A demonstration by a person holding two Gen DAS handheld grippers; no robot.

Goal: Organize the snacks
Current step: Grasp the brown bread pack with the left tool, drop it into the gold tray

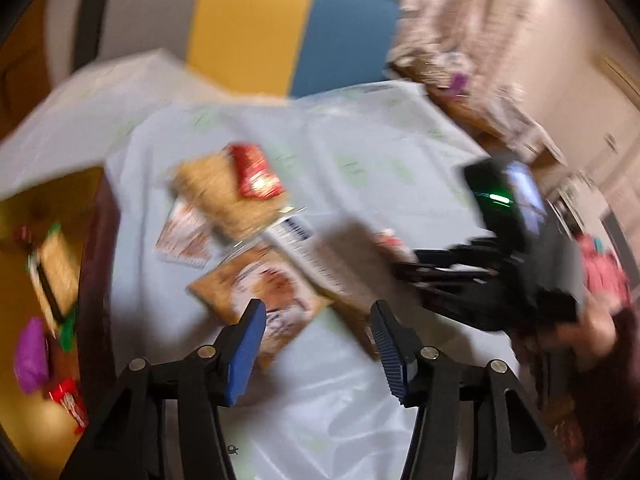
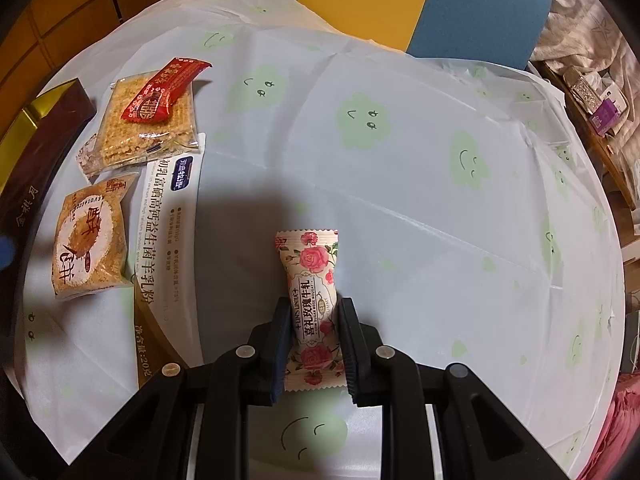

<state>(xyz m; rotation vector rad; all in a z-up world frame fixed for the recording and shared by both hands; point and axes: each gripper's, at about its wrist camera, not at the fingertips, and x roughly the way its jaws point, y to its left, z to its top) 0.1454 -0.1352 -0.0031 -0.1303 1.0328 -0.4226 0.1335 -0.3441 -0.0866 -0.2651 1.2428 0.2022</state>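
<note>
Candy in a rose-printed wrapper [image 2: 310, 304] sits clamped between our right gripper [image 2: 314, 320] fingers, just above the desk [image 2: 400, 200]; we lift it straight, then swing toward the box [image 1: 24, 208]. Left gripper [image 1: 318, 320] hangs released, empty.

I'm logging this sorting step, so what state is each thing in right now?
Right claw: shut on the rose candy.
Rose candy: wrapper sealed, gripped near its lower half.
Left claw: open, nothing between the pads.
Red packet: sealed, lying on the crumbly snack pack.
Gold box: open, snacks inside.
</note>
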